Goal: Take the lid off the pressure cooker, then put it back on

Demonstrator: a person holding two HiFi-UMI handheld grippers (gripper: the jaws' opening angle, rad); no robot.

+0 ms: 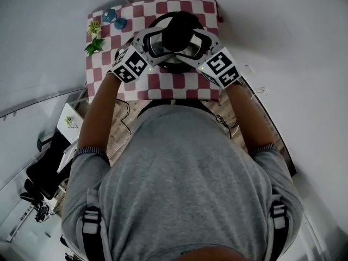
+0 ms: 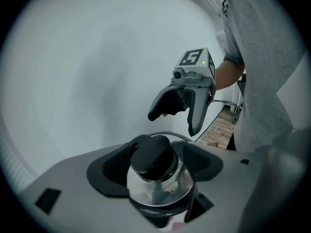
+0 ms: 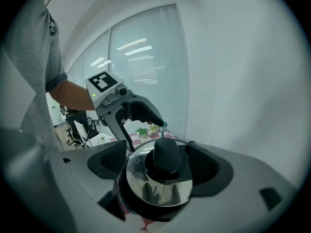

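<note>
Left gripper (image 2: 156,165) holds the lid (image 2: 158,191): jaws set wide, the knob (image 2: 152,155) right between the pads, the steel disc just beneath them. Right gripper (image 3: 156,164) faces it from the opposite side, jaws likewise wide and closed on the same lid, whose rim reaches both pads. The cooker (image 1: 155,19) lies directly under both grippers, on the checked worktop (image 1: 157,83).
</note>
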